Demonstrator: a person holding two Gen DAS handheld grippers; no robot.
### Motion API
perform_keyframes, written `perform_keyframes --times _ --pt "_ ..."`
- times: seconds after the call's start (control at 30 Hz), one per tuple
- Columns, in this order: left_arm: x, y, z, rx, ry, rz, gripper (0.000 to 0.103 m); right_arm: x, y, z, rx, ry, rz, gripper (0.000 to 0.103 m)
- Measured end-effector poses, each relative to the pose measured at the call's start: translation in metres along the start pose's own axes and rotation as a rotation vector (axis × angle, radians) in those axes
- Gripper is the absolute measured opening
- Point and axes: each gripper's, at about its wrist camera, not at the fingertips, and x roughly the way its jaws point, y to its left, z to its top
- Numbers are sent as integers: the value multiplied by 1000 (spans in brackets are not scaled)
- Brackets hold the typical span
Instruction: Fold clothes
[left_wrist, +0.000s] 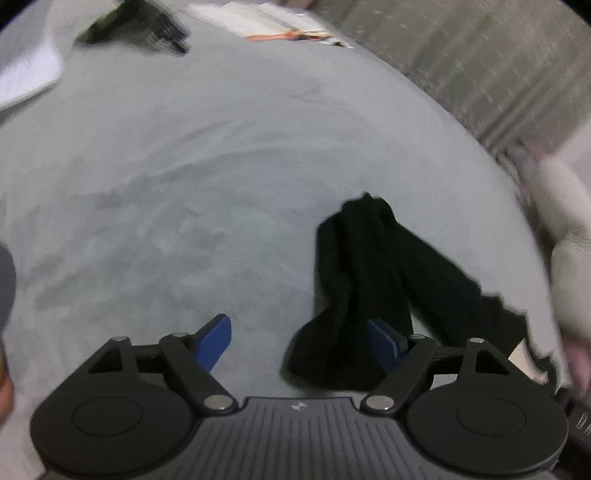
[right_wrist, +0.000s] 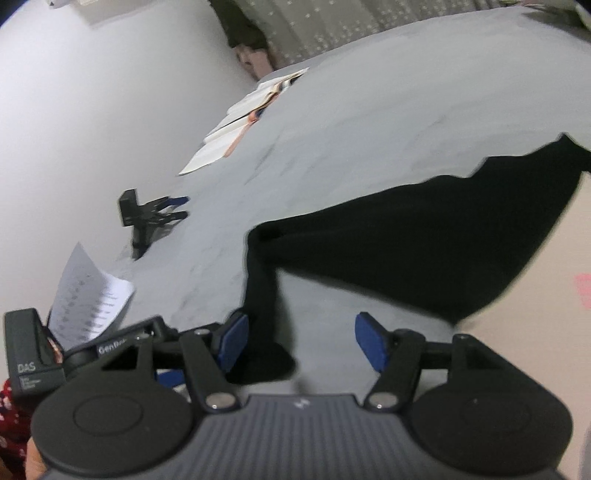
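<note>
Sprawling black garment (right_wrist: 424, 236), rumpled grey sheet (left_wrist: 221, 166).

- You worked over a bed covered by a pale grey sheet (left_wrist: 221, 166), its cloth faintly rumpled.
- A black garment (left_wrist: 365, 280) lay bunched directly on that sheet.
- An open book (right_wrist: 240, 125) rested at the sheet's far edge.
- A spare black gripper tool (right_wrist: 147, 218) lay beside it, nearer you.
- A printed paper sheet (right_wrist: 88, 299) seemed to rest on the bedding too, though blur made this uncertain.
</note>
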Motion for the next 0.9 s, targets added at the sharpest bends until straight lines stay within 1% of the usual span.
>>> perform_keyframes --times 0.07,0.13,0.17,0.2,0.27,0.33,0.5,0.57,0.6,0.67,0.73,0.83,0.9 --pt "0 -7 -4 52 -3 16 58 -5 -9 -3 -3 -24 -22 63" --pt "1 -13 -8 103 -9 44 34 -7 -16 -5 -2 -32 -34 63" --pt "2 -13 -8 112 -11 52 26 -8 -21 -6 1 -33 -43 63" --pt "3 -12 -7 120 -15 62 7 -9 -26 -7 3 -35 -52 63" --pt "4 -10 -6 111 -23 67 6 -10 -32 -8 2 -47 -67 63" --pt "2 -8 -3 85 -56 90 5 -11 -36 -8 -8 -72 -90 63" --pt "-6 -4 7 145 -201 275 5 -15 -43 -9 -56 -121 -145 65" --pt "-2 -1 10 191 -226 334 5 -12 -44 -8 -100 -119 -174 65" --pt "2 1 13 226 -239 378 5 -11 -44 -7 -126 -110 -185 65" --pt "8 6 19 252 -256 439 5 -16 -44 -6 -180 -126 -214 65" --pt "12 11 29 258 -281 486 5 -19 -44 -7 -234 -134 -239 66" --pt "17 6 40 325 -334 563 5 -19 -42 -8 -303 -127 -263 66" --pt "20 5 49 343 -359 602 5 -17 -38 -12 -384 -118 -289 66"
